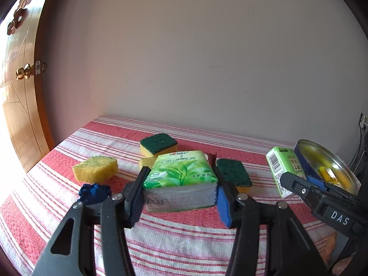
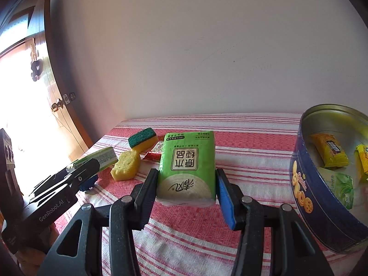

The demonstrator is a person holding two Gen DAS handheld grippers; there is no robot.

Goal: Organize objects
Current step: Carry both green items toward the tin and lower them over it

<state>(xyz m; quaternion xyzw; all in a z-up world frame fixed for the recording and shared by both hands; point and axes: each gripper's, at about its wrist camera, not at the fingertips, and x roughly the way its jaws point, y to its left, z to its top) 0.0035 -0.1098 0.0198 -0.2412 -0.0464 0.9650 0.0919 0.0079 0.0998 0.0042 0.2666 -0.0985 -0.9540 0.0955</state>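
In the left wrist view my left gripper [image 1: 180, 177] is shut on a green tissue pack with a tea-leaf print [image 1: 181, 170], held just above the red striped cloth [image 1: 184, 241]. To its right my right gripper [image 1: 299, 177] grips a light green pack with a barcode [image 1: 281, 168] beside the round blue tin [image 1: 326, 147]. The right wrist view has my right gripper [image 2: 186, 174] shut on that light green tissue pack [image 2: 187, 161], printed with dark characters. The left gripper [image 2: 92, 172] is at the left with its pack [image 2: 99, 158]. The tin [image 2: 322, 207] stands open at the right.
Sponges lie on the cloth: a yellow one [image 1: 95, 169], a green-topped one [image 1: 158, 145], another green-topped one [image 1: 233, 172]. A crumpled blue item [image 1: 94, 192] and a red wrapper [image 2: 153, 155] lie nearby. The tin holds yellow snack packets [image 2: 330, 149] and a leaf-print pack [image 2: 340, 186]. A wooden door [image 1: 23, 72] stands left.
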